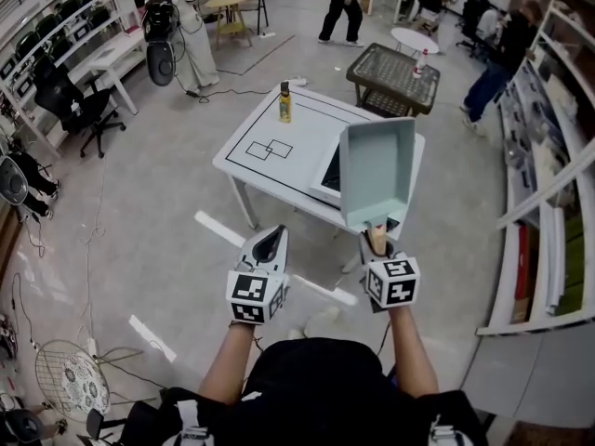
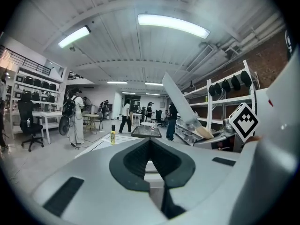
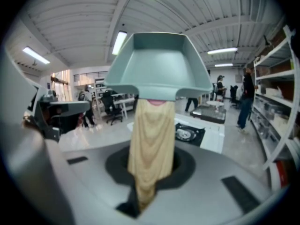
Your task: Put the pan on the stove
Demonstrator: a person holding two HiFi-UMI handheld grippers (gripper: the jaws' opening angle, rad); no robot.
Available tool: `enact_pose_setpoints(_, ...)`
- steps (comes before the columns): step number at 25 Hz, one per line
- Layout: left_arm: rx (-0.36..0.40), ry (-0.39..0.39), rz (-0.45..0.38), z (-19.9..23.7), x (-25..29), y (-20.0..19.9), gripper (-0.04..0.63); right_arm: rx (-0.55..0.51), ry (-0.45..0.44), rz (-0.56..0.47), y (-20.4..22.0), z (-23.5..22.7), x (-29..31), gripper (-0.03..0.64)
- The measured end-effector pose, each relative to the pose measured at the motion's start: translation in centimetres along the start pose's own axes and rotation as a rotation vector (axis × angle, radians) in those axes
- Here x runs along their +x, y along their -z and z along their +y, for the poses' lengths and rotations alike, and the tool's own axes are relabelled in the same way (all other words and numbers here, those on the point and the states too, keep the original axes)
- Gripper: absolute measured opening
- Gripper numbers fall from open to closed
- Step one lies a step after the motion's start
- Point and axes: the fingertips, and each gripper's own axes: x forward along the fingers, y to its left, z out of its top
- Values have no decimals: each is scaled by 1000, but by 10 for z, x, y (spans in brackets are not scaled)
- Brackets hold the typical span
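A square pale-teal pan (image 1: 376, 170) with a wooden handle (image 1: 377, 239) is held up in the air, tilted, in front of the white table (image 1: 307, 124). My right gripper (image 1: 378, 245) is shut on that handle. In the right gripper view the pan (image 3: 157, 64) fills the top and the handle (image 3: 151, 144) runs down between the jaws. The black stove (image 3: 190, 134) lies on the table beyond and below the pan; in the head view only its left edge (image 1: 327, 170) shows past the pan. My left gripper (image 1: 271, 242) hovers beside the right one, shut with nothing in it (image 2: 150, 142).
A yellow bottle (image 1: 285, 102) stands at the table's far edge, near black outlines drawn on the top. A dark mesh cart (image 1: 395, 77) stands behind the table. Shelving (image 1: 548, 203) runs along the right. People stand farther back, and a fan (image 1: 70, 379) lies on the floor at left.
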Motion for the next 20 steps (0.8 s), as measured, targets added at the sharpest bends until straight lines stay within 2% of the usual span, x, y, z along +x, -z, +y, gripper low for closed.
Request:
enact_pose_setpoints(5,36,42,0,-10,41,-9,25,28,17,-3,-7,-28,17,55)
enact_pose_setpoints(15,84,113,2,-30,136,-28,25,82,84,-10,-20,-113,44,55)
enact_pose_setpoints(20,109,159,19,-52,169,-23,25,115,107,-9,-16,-143,44,55)
